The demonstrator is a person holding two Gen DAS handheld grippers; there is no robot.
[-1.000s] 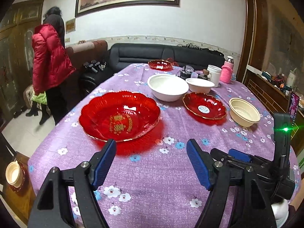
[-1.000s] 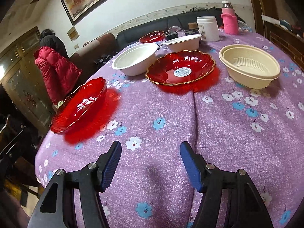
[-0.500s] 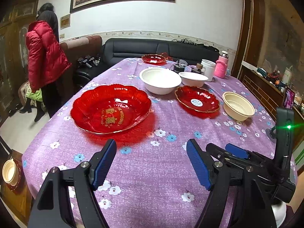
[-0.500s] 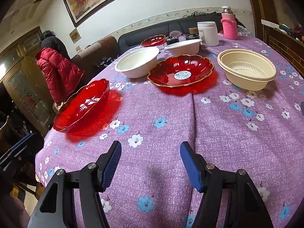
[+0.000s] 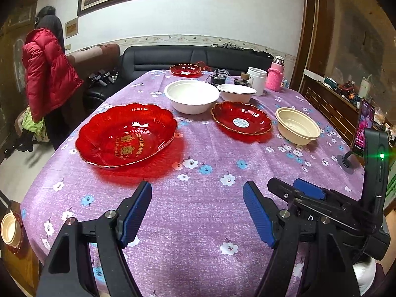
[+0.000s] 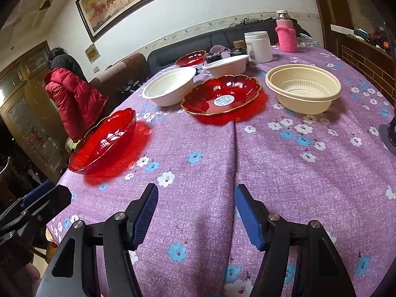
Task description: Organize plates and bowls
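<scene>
**Plates and bowls sit on the purple table, both grippers empty**

The big red plate (image 5: 126,135) sits near the table's left edge, at 11 o'clock from the left gripper (image 5: 197,212). The small red plate (image 5: 241,121) is at 1 o'clock, just beside the big white bowl (image 5: 191,96). The cream bowl (image 5: 298,126) is near the right edge. A small white bowl (image 5: 236,92) sits behind them.

The left view shows gold writing inside the big red plate. The right view shows only its side (image 6: 104,143).

The left gripper's fingers are apart and hold nothing. The right gripper (image 6: 196,212) is wide apart too, over bare tablecloth (image 6: 284,173). Lots of open cloth lies between the grippers and the dishes.
</scene>
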